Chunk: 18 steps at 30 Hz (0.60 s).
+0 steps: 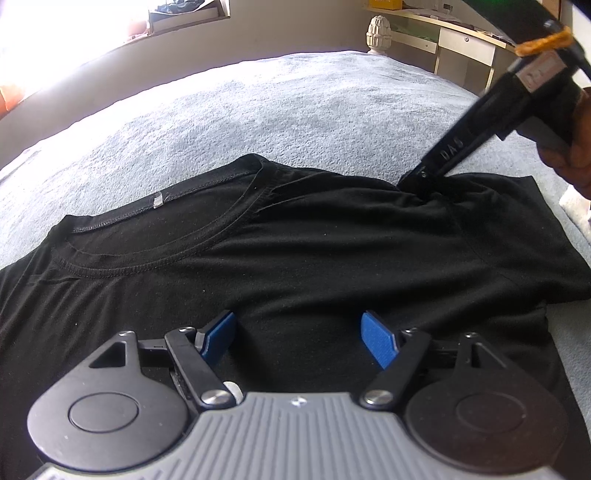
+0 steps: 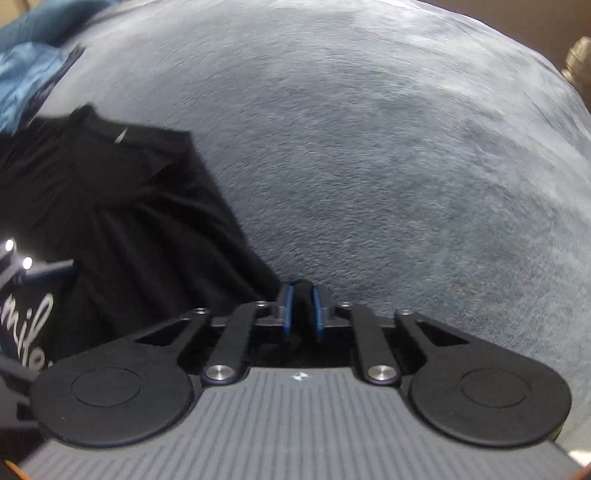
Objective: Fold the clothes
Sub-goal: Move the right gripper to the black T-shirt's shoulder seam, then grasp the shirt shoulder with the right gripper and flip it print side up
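A black T-shirt (image 1: 295,240) lies flat on the bed with its neckline toward the far left. In the right wrist view the T-shirt (image 2: 129,221) fills the left side. My left gripper (image 1: 299,332) is open above the chest of the shirt, and nothing sits between its blue pads (image 1: 218,336). My right gripper (image 1: 419,181) comes down from the upper right and pinches a bunched fold at the shirt's far right shoulder. In its own view the right gripper (image 2: 303,302) is shut, with black cloth squeezed between the pads.
A grey-blue fleece blanket (image 1: 258,110) covers the bed beyond the shirt, and this blanket (image 2: 369,147) fills most of the right wrist view. A hand (image 1: 576,147) holds the right gripper. A white bedpost knob (image 1: 377,35) and a desk (image 1: 461,40) stand behind. Blue cloth (image 2: 26,74) lies far left.
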Each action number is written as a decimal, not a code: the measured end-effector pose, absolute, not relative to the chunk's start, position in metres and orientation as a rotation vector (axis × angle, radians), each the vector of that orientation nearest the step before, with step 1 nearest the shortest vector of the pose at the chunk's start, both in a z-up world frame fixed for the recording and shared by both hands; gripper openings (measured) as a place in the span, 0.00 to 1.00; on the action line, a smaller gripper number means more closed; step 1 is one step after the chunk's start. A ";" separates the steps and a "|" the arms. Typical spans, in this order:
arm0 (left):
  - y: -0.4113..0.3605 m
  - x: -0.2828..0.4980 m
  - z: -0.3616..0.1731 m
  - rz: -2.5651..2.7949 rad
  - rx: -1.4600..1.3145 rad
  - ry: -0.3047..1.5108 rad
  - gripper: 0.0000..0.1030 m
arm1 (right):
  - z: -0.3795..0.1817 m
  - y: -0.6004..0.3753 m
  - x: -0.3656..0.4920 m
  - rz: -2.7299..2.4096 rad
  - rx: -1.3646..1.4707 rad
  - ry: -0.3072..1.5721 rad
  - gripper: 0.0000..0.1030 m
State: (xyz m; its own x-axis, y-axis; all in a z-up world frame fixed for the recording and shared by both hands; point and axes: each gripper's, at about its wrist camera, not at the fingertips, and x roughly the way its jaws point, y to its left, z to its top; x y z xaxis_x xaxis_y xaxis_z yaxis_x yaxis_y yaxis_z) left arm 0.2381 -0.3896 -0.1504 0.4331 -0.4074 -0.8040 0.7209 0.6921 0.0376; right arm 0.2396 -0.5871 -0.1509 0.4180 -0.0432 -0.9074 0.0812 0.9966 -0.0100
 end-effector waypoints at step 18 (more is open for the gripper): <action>-0.386 0.237 -0.153 -0.726 0.399 0.854 0.76 | -0.123 -0.588 0.226 -0.400 0.046 0.771 0.35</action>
